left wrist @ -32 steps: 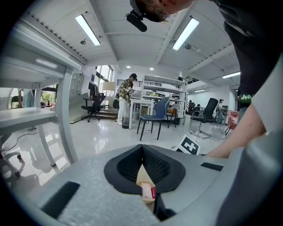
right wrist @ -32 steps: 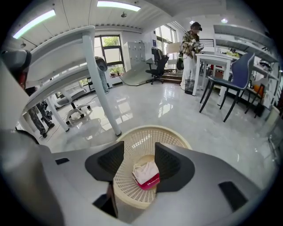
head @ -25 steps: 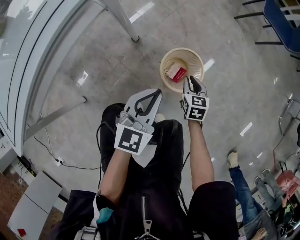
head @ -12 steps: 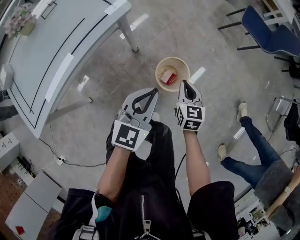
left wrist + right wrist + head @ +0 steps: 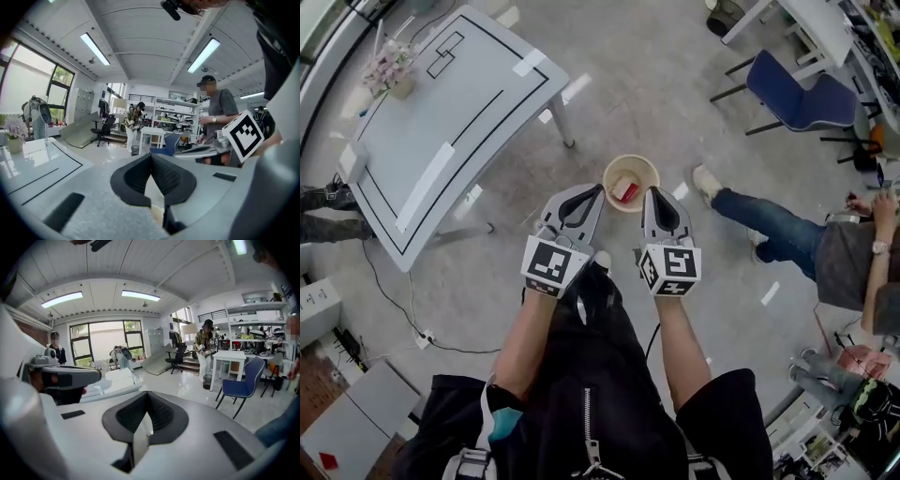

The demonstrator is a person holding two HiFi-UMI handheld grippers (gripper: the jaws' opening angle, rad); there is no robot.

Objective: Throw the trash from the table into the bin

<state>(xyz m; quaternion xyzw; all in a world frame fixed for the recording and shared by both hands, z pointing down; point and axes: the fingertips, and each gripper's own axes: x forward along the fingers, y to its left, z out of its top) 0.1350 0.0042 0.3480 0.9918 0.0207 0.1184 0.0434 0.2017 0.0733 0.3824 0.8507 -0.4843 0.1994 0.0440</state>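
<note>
While both of your claws hang over the floor, look first at 10 o'clock in the head view. The white bench (image 5: 459, 103) there carries a small pot of pale flowers (image 5: 391, 70) at its far end. At 12 o'clock the round beige bin (image 5: 643, 170) stands open side up on the floor, apart from the bench's nearest leg. A red box (image 5: 626, 191) lies inside it, in the near half toward 6 o'clock, with a paler piece (image 5: 619, 181) just beside it at 10 o'clock.

Your left claw (image 5: 596, 192) ends just beside the bin's rim, at the bin's 8 o'clock. Its own view shows the dark pads pressed tip to tip with nothing between them. Your right claw (image 5: 649, 193) ends at the bin's 4 o'clock, also pinched fully closed and empty. Both point toward 12 o'clock.

The red box sits tilted in the bin, but it is too small for you to tell which way its long axis runs. At 3 o'clock a person (image 5: 759, 220) in jeans sits with legs stretched toward the bin.
</note>
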